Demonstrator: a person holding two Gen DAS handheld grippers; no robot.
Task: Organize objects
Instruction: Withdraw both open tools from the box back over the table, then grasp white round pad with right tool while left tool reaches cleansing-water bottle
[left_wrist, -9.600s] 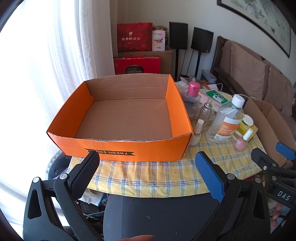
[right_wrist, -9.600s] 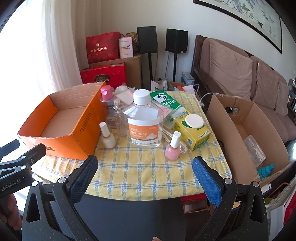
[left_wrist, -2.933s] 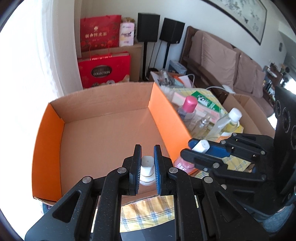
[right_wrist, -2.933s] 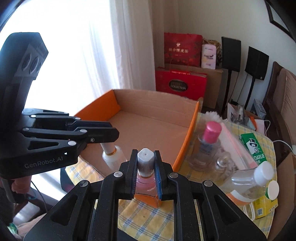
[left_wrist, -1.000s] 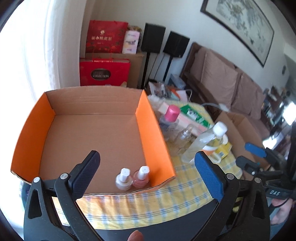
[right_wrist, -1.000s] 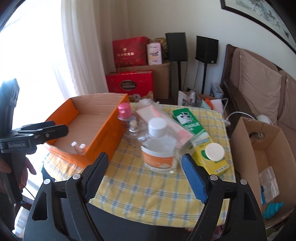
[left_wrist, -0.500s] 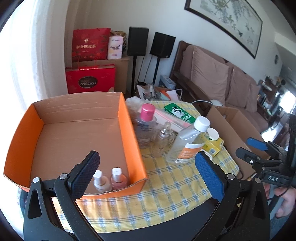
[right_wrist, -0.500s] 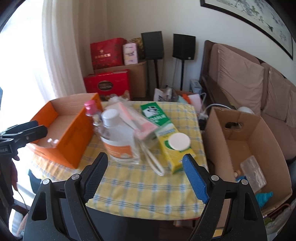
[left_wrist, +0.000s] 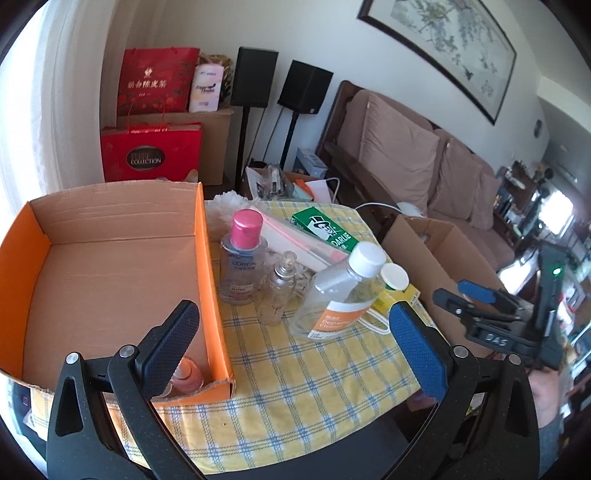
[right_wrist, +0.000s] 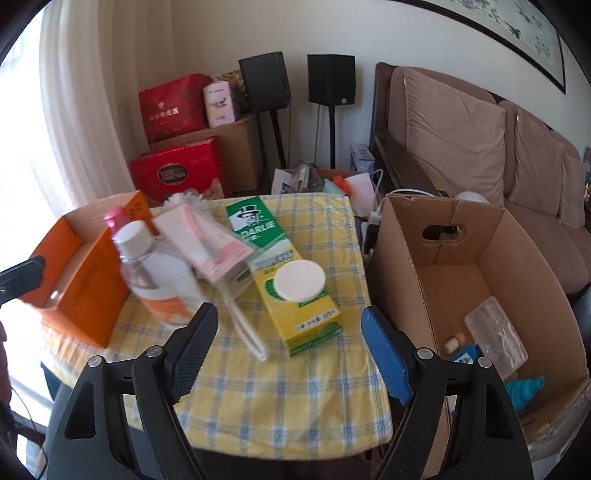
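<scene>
- The left tongs (left_wrist: 291, 341) stand wide apart with nothing between the pads, above the near edge of the bench (left_wrist: 295, 369), which wears a yellow checked cloth.
- The right tongs (right_wrist: 288, 345) are also apart and empty; their jaws have just been closing a little. They point at the right part of the bench, near the yellow carton (right_wrist: 295, 295).
- An orange box (left_wrist: 110, 266) sits on the left of the bench. In its near right corner a pink bottle (left_wrist: 186, 374) shows, partly hidden behind the left pad.
- Just right of the box stand a pink-capped bottle (left_wrist: 243, 258), a small clear glass bottle (left_wrist: 279, 288) and a big clear bottle with an orange label (left_wrist: 340, 295), which leans in this view.
- Beyond them lie a green toothpaste box (left_wrist: 327, 230) and a flat pink-and-white pack (right_wrist: 205, 240).
- The yellow carton, with a round white lid (right_wrist: 301, 280) on top, lies right of the big bottle.
- An open brown cardboard box (right_wrist: 476, 288) stands right of the bench, with a few small items on its floor.
</scene>
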